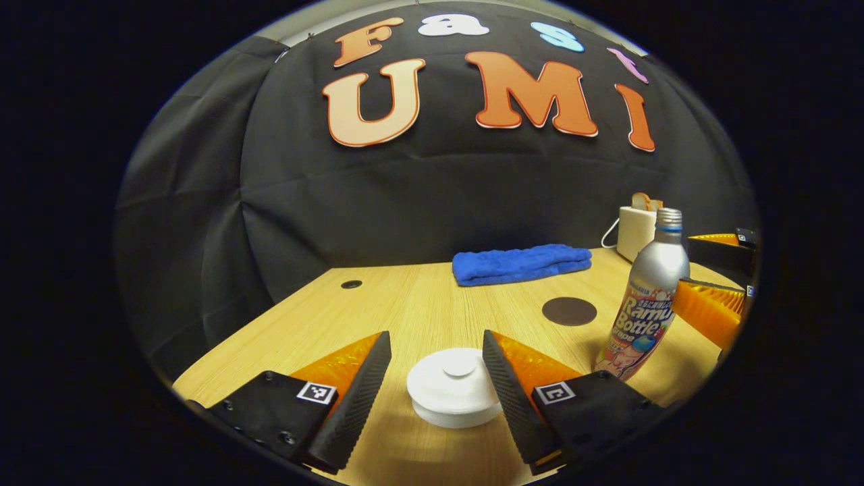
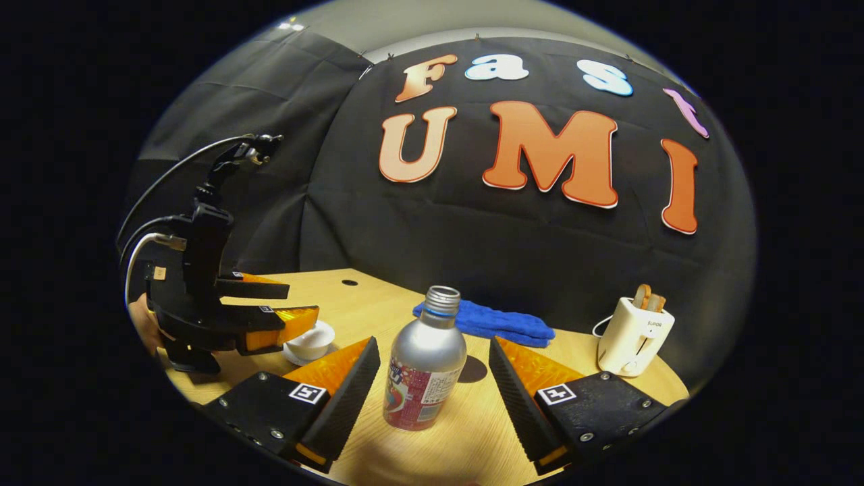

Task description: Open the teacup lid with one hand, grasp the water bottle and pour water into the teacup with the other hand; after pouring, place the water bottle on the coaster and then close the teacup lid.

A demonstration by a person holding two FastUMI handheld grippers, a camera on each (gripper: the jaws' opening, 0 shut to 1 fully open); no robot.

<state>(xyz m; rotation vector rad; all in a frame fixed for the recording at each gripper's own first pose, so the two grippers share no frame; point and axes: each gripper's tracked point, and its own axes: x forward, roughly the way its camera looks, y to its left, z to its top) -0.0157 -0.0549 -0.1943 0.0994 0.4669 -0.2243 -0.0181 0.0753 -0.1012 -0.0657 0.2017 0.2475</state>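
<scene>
- We see a light wooden table [image 1: 418, 304] set against the booth's black cloth wall, with a small round hole [image 1: 351, 284] near its far left corner.
- In the left gripper view, our left gripper [image 1: 437, 364] hangs low over the table with its jaws spread wide. The white teacup lid [image 1: 453, 386] sits between the fingers, still on the cup; the right finger appears to be at the lid's edge, the left finger well apart from it.
- In the right gripper view we see that same gripper from the side, poised over the white teacup [image 2: 310, 343], which sits on a saucer.
- The water bottle [image 1: 648, 300] stands upright on the table, silver with a printed label and no cap on its threaded neck.
- Our right gripper [image 2: 435, 368] is open too, one finger on each side of the bottle [image 2: 425, 368], with a gap on both sides, so neither finger presses on it.
- The dark round coaster [image 1: 569, 311] lies flat on the table, near the bottle and bare. In the right gripper view it is partly hidden behind the bottle.
- A folded blue towel [image 1: 520, 263] lies at the back of the table, beyond the coaster.
- A small white toaster [image 2: 634, 337] with bread slices in its slots stands at the far right, its cord beside it.
</scene>
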